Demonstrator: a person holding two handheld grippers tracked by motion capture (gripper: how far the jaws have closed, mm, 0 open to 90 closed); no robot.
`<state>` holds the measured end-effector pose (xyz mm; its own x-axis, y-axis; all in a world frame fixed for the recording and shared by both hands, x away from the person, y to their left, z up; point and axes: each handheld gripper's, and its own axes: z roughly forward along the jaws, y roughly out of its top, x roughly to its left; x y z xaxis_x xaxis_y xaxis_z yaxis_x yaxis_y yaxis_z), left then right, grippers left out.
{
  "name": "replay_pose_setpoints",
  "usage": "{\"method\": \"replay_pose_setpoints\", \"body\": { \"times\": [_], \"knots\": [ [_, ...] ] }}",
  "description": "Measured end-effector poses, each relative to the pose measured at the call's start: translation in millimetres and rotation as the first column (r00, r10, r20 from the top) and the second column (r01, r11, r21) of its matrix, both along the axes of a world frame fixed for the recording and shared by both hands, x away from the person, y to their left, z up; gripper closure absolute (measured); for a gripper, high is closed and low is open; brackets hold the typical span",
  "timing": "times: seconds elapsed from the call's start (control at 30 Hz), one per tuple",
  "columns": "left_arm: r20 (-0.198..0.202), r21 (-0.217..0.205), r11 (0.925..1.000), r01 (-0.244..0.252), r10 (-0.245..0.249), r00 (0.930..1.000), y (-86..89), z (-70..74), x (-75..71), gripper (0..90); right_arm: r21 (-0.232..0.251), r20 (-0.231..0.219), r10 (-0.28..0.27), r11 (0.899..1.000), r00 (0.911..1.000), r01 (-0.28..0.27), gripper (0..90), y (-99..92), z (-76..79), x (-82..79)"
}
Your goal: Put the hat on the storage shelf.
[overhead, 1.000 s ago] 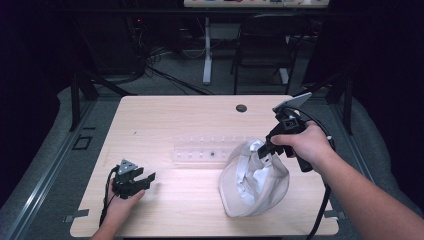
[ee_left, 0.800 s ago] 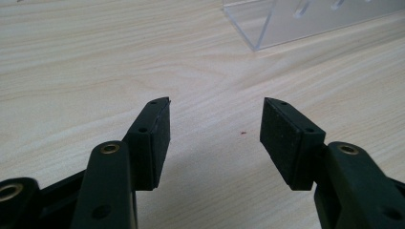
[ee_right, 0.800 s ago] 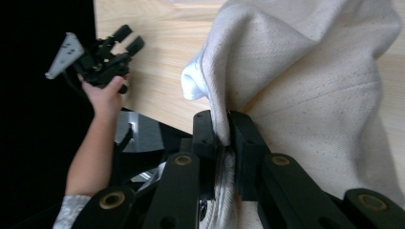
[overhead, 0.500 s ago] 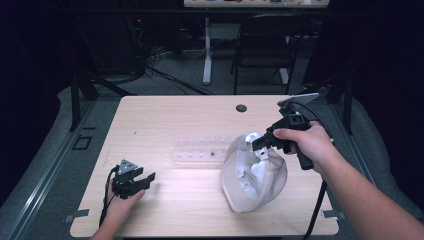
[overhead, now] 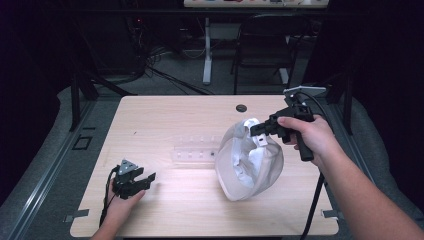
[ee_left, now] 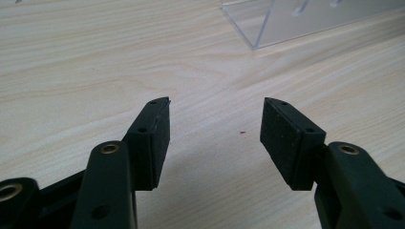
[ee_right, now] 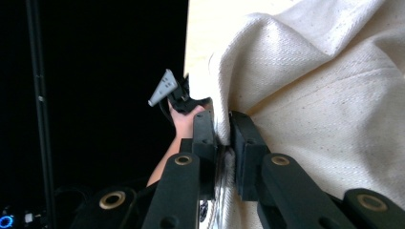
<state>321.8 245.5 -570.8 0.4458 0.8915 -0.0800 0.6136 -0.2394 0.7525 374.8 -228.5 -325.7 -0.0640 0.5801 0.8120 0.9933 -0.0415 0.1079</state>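
A white cloth cap (overhead: 250,167) hangs at the right of the wooden table (overhead: 165,120), its lower end touching the top. My right gripper (overhead: 256,131) points left and is shut on the cap's upper rim. In the right gripper view the jaws (ee_right: 222,125) pinch a fold of the cream fabric (ee_right: 334,95). My left gripper (overhead: 146,180) rests open on the table near the front left corner. In the left gripper view its pads (ee_left: 215,129) stand apart over bare wood with nothing between them.
A clear acrylic rack (overhead: 195,152) lies at the table's middle, just left of the cap, and its corner appears in the left gripper view (ee_left: 305,19). A dark round grommet (overhead: 241,108) sits near the far edge. Chair and desk legs stand beyond the table.
My right gripper has tipped from pointing down-left to nearly level, drawing the cap's rim up and slightly left. The left gripper has not moved.
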Motion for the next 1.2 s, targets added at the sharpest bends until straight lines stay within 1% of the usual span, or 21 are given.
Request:
{"method": "replay_pose_setpoints", "body": {
  "times": [0.1, 0.13, 0.17, 0.2, 0.33, 0.53, 0.57, 0.6, 0.63, 0.67, 0.7, 0.73, 0.8, 0.83, 0.9, 0.93, 1.0, 1.07, 1.13, 1.17, 1.2],
  "knots": [
    [0.004, -0.001, 1.0000, -0.001, 0.001, 1.0000, 0.2, 0.1, 0.2, 42.2, 0.018, 0.017, -0.029, 0.999, 0.9994, 0.029, 82.1, -2.8, 7.2, 7.0],
    [0.005, 0.001, 1.0000, -0.001, 0.001, 1.0000, 0.3, 0.5, 0.0, 42.2, 0.018, 0.017, -0.029, 0.999, 0.9994, 0.029, 82.1, -2.8, 7.2, 7.0],
    [0.006, 0.000, 1.0000, -0.004, 0.004, 1.0000, 0.3, 0.8, 0.0, 41.8, 0.018, 0.020, -0.044, 0.999, 0.9988, 0.044, 82.1, -2.7, 8.8, 8.6],
    [0.005, -0.003, 1.0000, -0.006, 0.006, 1.0000, 0.4, 1.1, -0.1, 41.4, 0.023, 0.029, -0.056, 0.998, 0.9980, 0.055, 82.1, -3.6, 11.5, 13.3],
    [0.006, -0.003, 0.9999, -0.010, 0.010, 0.9999, 0.0, 1.5, -0.3, 41.3, 0.038, 0.036, -0.077, 0.996, 0.9964, 0.076, 82.1, -3.6, 13.5, 19.1],
    [-0.002, 0.000, 1.0000, -0.004, 0.004, 1.0000, -0.3, 0.8, 0.0, 41.3, 0.039, 0.046, -0.118, 0.992, 0.9920, 0.116, 82.1, -0.3, 18.0, 32.4],
    [-0.003, -0.001, 1.0000, 0.000, 0.000, 1.0000, -0.5, 0.9, -0.2, 41.5, 0.049, 0.054, -0.133, 0.990, 0.9897, 0.130, 82.1, 1.9, 18.4, 36.6],
    [-0.016, 0.001, 0.9999, 0.011, -0.011, 0.9998, -0.2, 1.9, -0.3, 41.5, 0.049, 0.054, -0.133, 0.990, 0.9897, 0.130, 82.1, 1.9, 18.4, 36.6],
    [-0.001, -0.009, 0.9999, 0.009, -0.009, 1.0000, -1.6, 0.4, -0.2, 41.6, 0.051, 0.061, -0.136, 0.990, 0.9888, 0.133, 82.1, 2.8, 18.3, 38.5],
    [0.001, -0.003, 0.9999, 0.015, -0.015, 0.9999, -1.9, 0.5, -0.3, 41.9, 0.056, 0.063, -0.149, 0.988, 0.9869, 0.145, 82.1, 4.1, 18.5, 40.7],
    [-0.002, 0.000, 0.9998, 0.020, -0.020, 0.9998, -2.1, 0.8, -0.6, 42.4, 0.056, 0.060, -0.151, 0.987, 0.9867, 0.148, 82.1, 5.0, 19.0, 42.3],
    [0.001, -0.002, 0.9998, 0.022, -0.022, 0.9998, -2.9, 0.8, -0.7, 42.5, 0.058, 0.068, -0.155, 0.987, 0.9856, 0.151, 82.1, 5.8, 18.6, 43.5],
    [0.007, 0.004, 0.9996, 0.027, -0.027, 0.9996, -4.2, 0.9, -1.1, 42.5, 0.066, 0.068, -0.176, 0.983, 0.9820, 0.172, 82.1, 9.4, 19.8, 48.2],
    [0.009, 0.006, 0.9995, 0.031, -0.031, 0.9995, -4.7, 1.0, -1.2, 42.5, 0.066, 0.068, -0.176, 0.983, 0.9820, 0.172, 82.1, 9.4, 19.8, 48.2],
    [0.003, 0.011, 0.9991, 0.040, -0.040, 0.9992, -5.0, 1.9, -1.5, 42.5, 0.078, 0.065, -0.193, 0.979, 0.9790, 0.188, 82.1, 12.0, 20.0, 53.8],
    [0.013, 0.008, 0.9994, 0.035, -0.035, 0.9993, -5.6, 1.2, -1.4, 42.5, 0.078, 0.065, -0.193, 0.979, 0.9790, 0.188, 82.1, 12.0, 20.0, 53.8],
    [0.005, 0.010, 0.9992, 0.039, -0.039, 0.9992, -5.1, 1.8, -1.3, 42.5, 0.081, 0.068, -0.208, 0.976, 0.9759, 0.202, 82.1, 14.3, 19.2, 56.9],
    [0.009, 0.007, 0.9994, 0.033, -0.033, 0.9994, -5.3, 1.1, -1.0, 42.6, 0.077, 0.062, -0.216, 0.974, 0.9744, 0.211, 82.1, 15.8, 18.9, 59.8],
    [0.010, 0.003, 0.9995, 0.031, -0.031, 0.9995, -5.5, 0.9, -0.9, 42.6, 0.087, 0.064, -0.242, 0.968, 0.9681, 0.236, 82.1, 18.3, 17.3, 64.6],
    [0.011, 0.005, 0.9994, 0.033, -0.033, 0.9994, -5.4, 1.0, -0.9, 42.6, 0.087, 0.064, -0.242, 0.968, 0.9681, 0.236, 82.1, 18.3, 17.3, 64.6],
    [0.012, 0.007, 0.9994, 0.035, -0.035, 0.9993, -5.3, 1.2, -1.0, 42.6, 0.090, 0.068, -0.249, 0.966, 0.9660, 0.243, 82.1, 19.2, 16.2, 65.7]
  ]
}}
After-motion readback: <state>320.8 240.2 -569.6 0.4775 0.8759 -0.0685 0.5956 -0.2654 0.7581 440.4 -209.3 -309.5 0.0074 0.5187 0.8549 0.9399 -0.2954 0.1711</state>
